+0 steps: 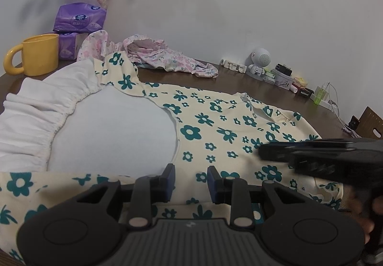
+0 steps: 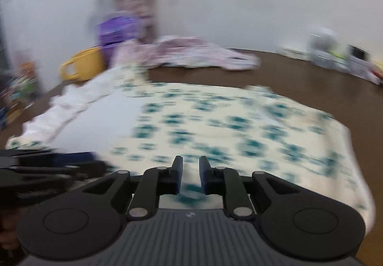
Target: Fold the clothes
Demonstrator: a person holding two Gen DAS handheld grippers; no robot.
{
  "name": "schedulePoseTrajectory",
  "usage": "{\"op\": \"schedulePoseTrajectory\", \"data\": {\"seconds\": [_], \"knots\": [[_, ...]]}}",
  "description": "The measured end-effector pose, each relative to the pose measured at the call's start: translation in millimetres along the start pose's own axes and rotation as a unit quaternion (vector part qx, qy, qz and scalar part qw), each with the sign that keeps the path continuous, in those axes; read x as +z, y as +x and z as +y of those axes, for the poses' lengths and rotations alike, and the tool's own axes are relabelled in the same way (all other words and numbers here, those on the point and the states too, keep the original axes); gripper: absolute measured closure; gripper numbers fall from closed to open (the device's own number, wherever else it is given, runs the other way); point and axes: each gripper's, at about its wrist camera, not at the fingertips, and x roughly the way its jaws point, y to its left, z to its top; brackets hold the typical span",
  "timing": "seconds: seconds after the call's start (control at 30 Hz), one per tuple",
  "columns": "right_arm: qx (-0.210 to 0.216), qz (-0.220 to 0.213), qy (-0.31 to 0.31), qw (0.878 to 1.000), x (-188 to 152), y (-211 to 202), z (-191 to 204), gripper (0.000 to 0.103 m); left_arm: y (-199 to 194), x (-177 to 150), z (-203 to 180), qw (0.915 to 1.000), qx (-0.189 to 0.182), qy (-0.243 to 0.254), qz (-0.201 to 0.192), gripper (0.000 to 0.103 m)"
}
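Flattening the floral garment before the next fold

The floral garment (image 1: 215,127) lies spread on the counter (image 1: 191,76), centre frame. Our left tongs (image 1: 190,185) and right tongs (image 2: 191,175) stand slightly parted over the near hem at six o'clock; whether either pinches cloth we cannot tell. We judge both should grip the hem evenly before lifting.

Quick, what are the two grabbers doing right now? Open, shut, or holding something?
Left gripper: partly open, over the flowered garment; no clear grip.
Right gripper: jaws narrowly apart over the garment; grip cannot be told.
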Motion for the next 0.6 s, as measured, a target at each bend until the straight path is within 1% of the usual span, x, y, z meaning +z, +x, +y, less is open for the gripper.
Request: {"op": "schedulePoseTrajectory", "data": {"seconds": [0.1,0.17,0.27,0.37,0.4,0.5,0.6], "knots": [[-0.005,0.020,-0.010,1.000,-0.2,14.7,6.1,0.089,-0.8,-0.3,1.8,1.0000,-0.005,-0.004,-0.001,0.075],[-0.017,0.020,-0.002,1.000,-2.5,13.0,-2.9,0.089,-1.1,0.1,3.4,0.9999,-0.008,-0.007,-0.001,0.075],[-0.079,0.015,0.026,0.996,-10.8,0.5,-30.7,0.089,-1.0,0.3,3.0,0.9999,-0.008,-0.006,-0.001,0.075],[-0.114,0.015,0.053,0.992,-13.8,-11.5,-47.9,0.089,-2.1,0.6,4.5,0.9999,-0.011,-0.012,-0.002,0.075],[-0.106,0.012,0.050,0.993,-15.0,-17.2,-44.1,0.089,-3.5,0.8,5.7,0.9998,-0.013,-0.018,-0.001,0.075],[-0.051,0.006,0.026,0.998,-18.5,-31.2,-23.7,0.088,-7.7,1.1,9.5,0.9991,-0.021,-0.036,-0.001,0.073],[0.003,0.017,-0.002,1.000,-23.4,-35.3,-0.3,0.088,-19.1,-1.0,7.3,0.9997,-0.014,-0.020,-0.008,0.073]]}}
